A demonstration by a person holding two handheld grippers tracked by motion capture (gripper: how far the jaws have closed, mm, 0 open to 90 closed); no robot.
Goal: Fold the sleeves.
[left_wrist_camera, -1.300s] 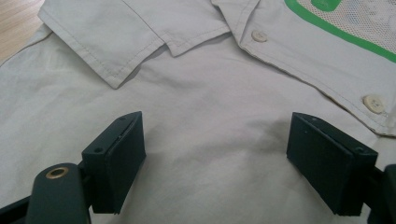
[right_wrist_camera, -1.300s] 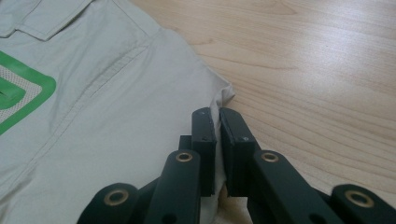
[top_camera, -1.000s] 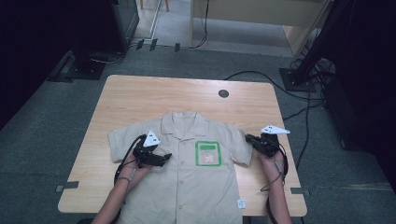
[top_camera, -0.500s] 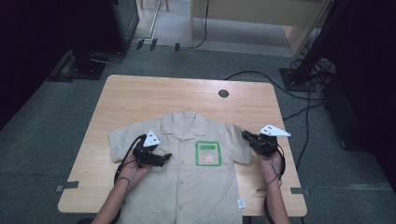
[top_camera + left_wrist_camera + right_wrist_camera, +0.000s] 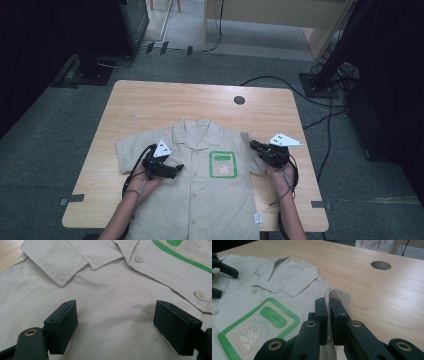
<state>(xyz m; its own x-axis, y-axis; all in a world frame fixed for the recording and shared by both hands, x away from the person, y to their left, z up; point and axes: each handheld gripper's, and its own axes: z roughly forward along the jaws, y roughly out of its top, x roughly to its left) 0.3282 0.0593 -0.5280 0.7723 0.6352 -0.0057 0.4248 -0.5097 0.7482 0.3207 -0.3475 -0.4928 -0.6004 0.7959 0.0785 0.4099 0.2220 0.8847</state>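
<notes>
A khaki short-sleeved shirt [image 5: 200,185] is laid flat, front up, on the near half of the wooden counter [image 5: 150,105], collar toward the far side and hem at the near edge. A green-bordered chest patch [image 5: 222,164] is seen on the half of the shirt nearer the right tool. The shirt's right-hand sleeve [image 5: 339,296] is pinched between the closed jaws of the right tool [image 5: 259,148], close to the counter's right edge, with little bare wood left beside it. The left tool [image 5: 176,170] is rested on the shirt's other front panel, its jaws held wide apart with nothing but flat cloth between them. Bare wood is left free beyond the collar, around a round cable hole [image 5: 239,100], and along the left side of the counter. Against the earlier frame, the right tool is found slightly nearer the shirt's middle and a little higher, with the sleeve drawn along; the left tool is unchanged.
</notes>
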